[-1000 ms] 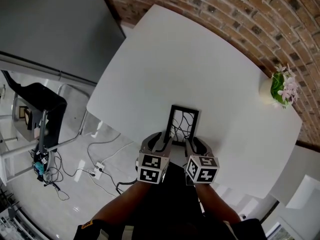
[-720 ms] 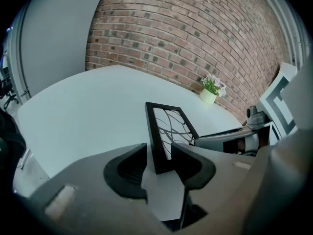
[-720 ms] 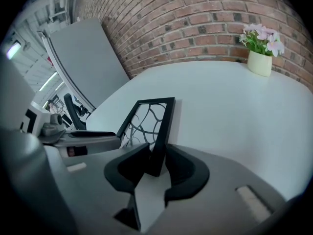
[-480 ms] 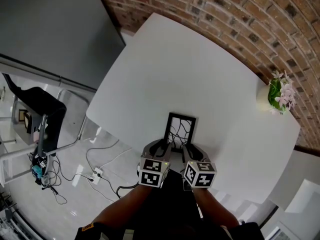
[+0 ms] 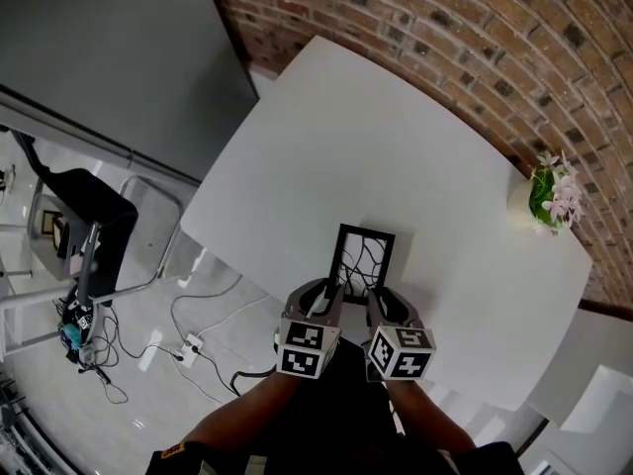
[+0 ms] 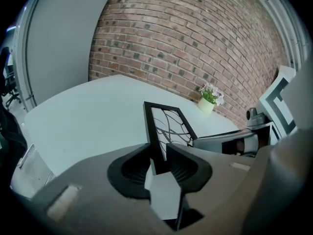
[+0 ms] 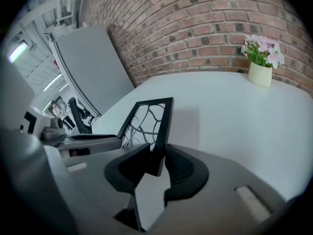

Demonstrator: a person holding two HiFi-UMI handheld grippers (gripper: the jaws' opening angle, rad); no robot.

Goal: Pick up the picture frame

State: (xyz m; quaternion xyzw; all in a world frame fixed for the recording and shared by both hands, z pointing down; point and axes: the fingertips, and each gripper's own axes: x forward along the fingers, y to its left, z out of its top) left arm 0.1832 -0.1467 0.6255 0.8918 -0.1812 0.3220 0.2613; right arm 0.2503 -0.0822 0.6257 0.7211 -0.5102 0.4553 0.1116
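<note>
left hand-held gripper closing on picture frame left edge, right hand-held gripper clamped on right edge; paired grip likely prevents tilting.

The picture frame has its bottom edge hidden behind the left gripper, jaws closing with the frame's side bar between them, and the right gripper; contact with the table cannot be told

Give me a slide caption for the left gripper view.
Left tool closing its jaws on the picture frame by its left edge, white table and brick wall behind.
</note>
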